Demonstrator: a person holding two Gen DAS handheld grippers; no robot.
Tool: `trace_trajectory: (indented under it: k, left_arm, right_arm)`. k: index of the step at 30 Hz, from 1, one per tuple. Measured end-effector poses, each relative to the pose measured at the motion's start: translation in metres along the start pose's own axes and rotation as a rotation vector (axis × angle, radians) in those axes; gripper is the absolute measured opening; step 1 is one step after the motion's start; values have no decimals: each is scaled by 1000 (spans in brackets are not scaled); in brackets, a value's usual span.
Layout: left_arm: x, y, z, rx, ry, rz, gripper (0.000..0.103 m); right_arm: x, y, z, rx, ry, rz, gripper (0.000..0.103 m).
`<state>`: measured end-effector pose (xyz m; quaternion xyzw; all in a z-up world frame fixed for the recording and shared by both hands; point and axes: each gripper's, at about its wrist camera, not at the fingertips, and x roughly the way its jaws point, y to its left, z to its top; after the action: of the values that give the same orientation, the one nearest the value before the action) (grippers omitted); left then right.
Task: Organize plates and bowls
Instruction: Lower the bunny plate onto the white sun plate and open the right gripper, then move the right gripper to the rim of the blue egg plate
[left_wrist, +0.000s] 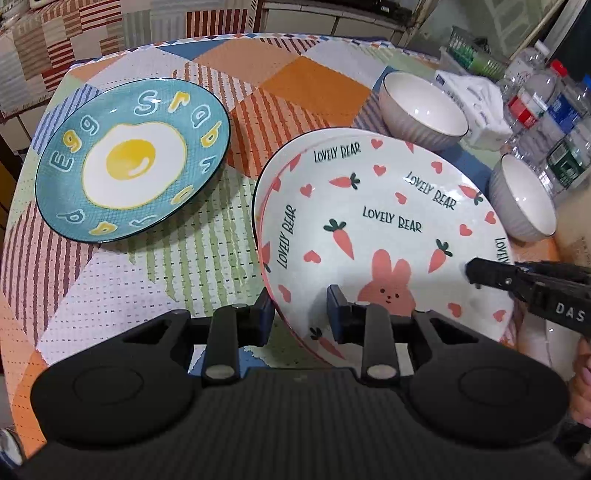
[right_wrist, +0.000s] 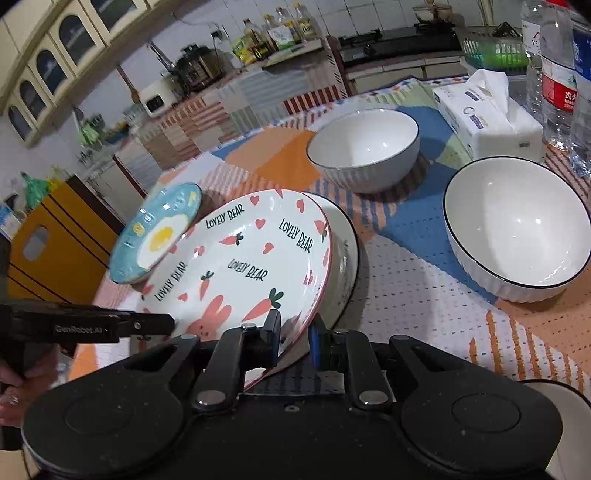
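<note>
The bunny plate is pinched at its near rim by both the left gripper and the right gripper, jaws narrow on it, tilted over a white plate just beyond the right gripper. The egg plate lies ahead-left of the left gripper.

Patchwork-clothed table bears egg plate, 2 bowls, tissue pack.

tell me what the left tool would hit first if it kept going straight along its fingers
The left tool already straddles the near rim of the bunny plate, so going on would push against that plate first. A second plate lies just beneath it; depth is hard to judge.
</note>
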<state>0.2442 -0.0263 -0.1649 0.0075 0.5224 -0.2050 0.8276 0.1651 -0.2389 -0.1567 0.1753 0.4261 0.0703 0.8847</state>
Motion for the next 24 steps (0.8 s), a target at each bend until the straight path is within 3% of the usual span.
trace_trajectory:
  k: [4, 9, 15, 20, 24]
  left_arm:
    - [5, -1, 8, -31, 59, 11, 28]
    - [12, 3, 13, -74, 94, -3, 28]
    - [15, -2, 19, -52, 130, 28, 27]
    - [9, 2, 22, -65, 123, 25, 25]
    - [-4, 3, 24, -55, 96, 24, 25]
  right_arm:
    - [5, 13, 5, -49, 72, -79, 24]
    - [5, 27, 10, -122, 88, -157, 27]
    - [17, 33, 16, -168, 131, -249, 34]
    - [29, 39, 19, -188, 140, -302, 36]
    - [30, 37, 15, -187, 135, -293, 37]
